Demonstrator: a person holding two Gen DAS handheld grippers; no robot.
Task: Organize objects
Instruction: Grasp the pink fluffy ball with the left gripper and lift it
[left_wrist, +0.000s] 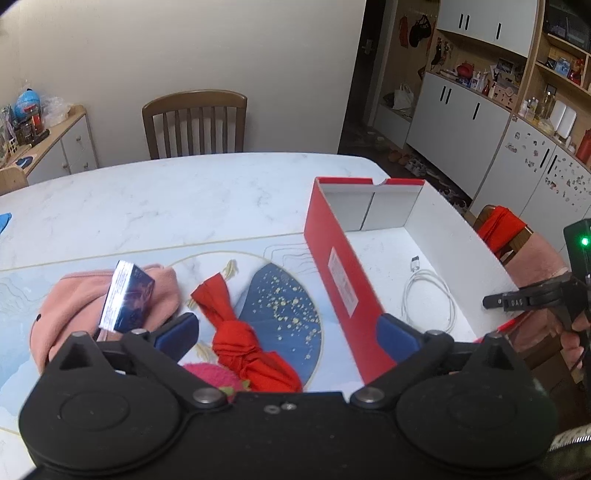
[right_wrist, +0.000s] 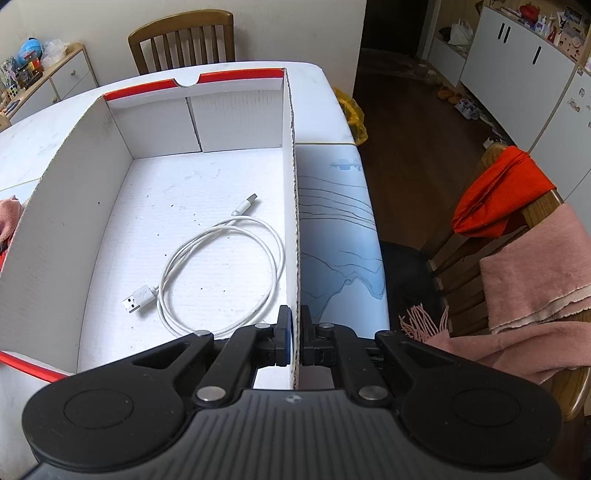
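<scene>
Pinching the box's right wall, your right claw (right_wrist: 295, 341) is clenched on the cardboard edge near the box's (right_wrist: 66, 236) front right corner. Inside, a white cable (right_wrist: 221, 273) lies coiled on the floor of the box. Your left claw (left_wrist: 288, 332) hangs spread wide and grips nothing, just left of the box's red side. Beyond its fingers, on the table (left_wrist: 166, 199), lie a knotted red cloth (left_wrist: 236, 332), a pink cloth (left_wrist: 74, 306) and a small carton (left_wrist: 127, 301) resting on it.
</scene>
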